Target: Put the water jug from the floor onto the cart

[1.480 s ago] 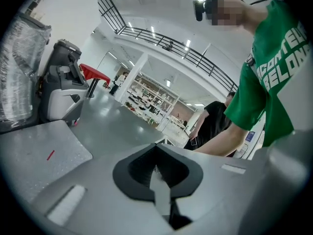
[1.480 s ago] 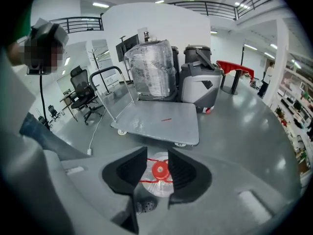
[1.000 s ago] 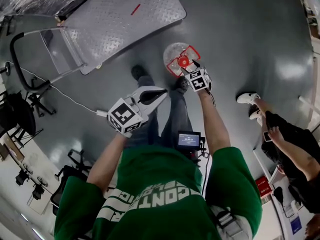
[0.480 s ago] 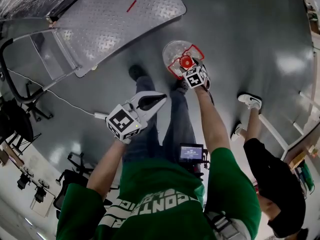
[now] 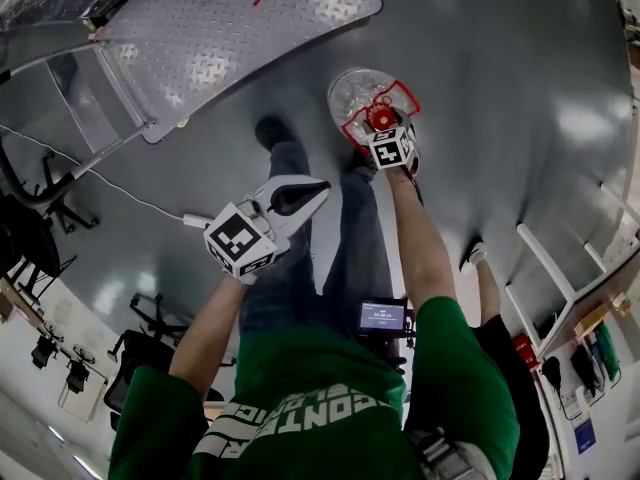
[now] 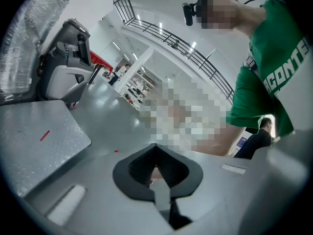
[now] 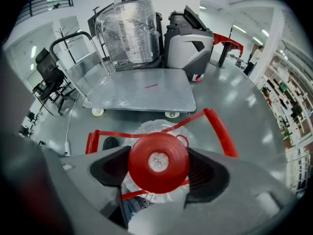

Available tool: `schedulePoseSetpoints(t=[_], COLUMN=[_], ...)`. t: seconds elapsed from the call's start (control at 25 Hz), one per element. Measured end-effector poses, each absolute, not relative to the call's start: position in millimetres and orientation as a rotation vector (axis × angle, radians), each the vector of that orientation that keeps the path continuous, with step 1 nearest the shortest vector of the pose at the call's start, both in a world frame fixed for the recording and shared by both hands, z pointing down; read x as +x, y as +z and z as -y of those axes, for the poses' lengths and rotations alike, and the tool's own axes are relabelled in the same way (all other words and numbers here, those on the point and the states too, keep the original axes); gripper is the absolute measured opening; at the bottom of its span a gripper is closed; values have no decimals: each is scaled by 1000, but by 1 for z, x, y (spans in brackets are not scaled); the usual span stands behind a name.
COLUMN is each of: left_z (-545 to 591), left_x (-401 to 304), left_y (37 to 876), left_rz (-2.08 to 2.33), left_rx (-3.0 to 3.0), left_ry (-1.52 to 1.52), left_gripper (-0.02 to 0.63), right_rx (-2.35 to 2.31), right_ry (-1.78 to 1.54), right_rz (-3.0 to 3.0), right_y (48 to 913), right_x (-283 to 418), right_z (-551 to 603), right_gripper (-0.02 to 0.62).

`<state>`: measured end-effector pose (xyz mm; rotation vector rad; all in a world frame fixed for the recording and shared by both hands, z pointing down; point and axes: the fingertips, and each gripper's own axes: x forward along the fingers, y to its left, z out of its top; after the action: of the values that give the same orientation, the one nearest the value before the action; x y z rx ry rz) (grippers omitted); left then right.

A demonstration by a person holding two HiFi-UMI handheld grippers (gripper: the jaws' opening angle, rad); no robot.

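The water jug point(image 5: 352, 92) is clear, with a red cap point(image 5: 380, 118) and a red carrying frame point(image 5: 402, 96); it stands upright on the grey floor just in front of my feet. My right gripper point(image 5: 383, 130) points steeply down over it, open wide. In the right gripper view the cap point(image 7: 159, 163) sits between the two jaws of the right gripper point(image 7: 159, 170) and the pads do not press on it. The cart's metal deck point(image 5: 220, 38) lies beyond the jug, to the upper left. My left gripper point(image 5: 318, 183) hangs over my left leg, shut and empty point(image 6: 155, 151).
The cart point(image 7: 142, 89) has a tubular push handle point(image 7: 73, 43) at its left end. Behind it stand a film-wrapped load point(image 7: 129, 26) and a grey machine point(image 7: 188, 43). A white cable point(image 5: 120, 193) runs over the floor at left. A bystander point(image 5: 500, 368) stands at lower right.
My right gripper has come down onto the jug's top, so the cap now lies between its jaws. The left gripper has sunk a little. The bystander has shifted toward the lower right edge.
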<state>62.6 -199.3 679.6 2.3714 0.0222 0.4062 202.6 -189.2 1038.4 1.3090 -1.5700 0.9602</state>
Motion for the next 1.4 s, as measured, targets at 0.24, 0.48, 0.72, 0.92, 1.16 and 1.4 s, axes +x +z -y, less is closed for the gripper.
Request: schedulePoseSetpoints(t=[0.24,0.48,0.72,0.92,1.16,1.4], left_z=[206,219,235,249,262,276], left_x=[58,50,40,31,32,28], left_y=[688,691,687,685,680,674], left_rz=[-19,-10,11,40,48,52], left_rx=[2357,2354,2363,2372,2388,2414], left_ry=[406,400,406,400,379,358], left_gripper=[9,9,9,9,9,9], right_rx=[1310,1286,1325,1382,1461,1539], right_ry=[955,984,1015,1013,959,858], right_rz=[1545,1516,1535,1550,1585,1637], right_y=[1043,1041,1024,993,944,885], right_x=[206,206,203,197,200,204], right_z=[192,191,195,201,215,241], right_gripper=[302,301,301,301,301,301])
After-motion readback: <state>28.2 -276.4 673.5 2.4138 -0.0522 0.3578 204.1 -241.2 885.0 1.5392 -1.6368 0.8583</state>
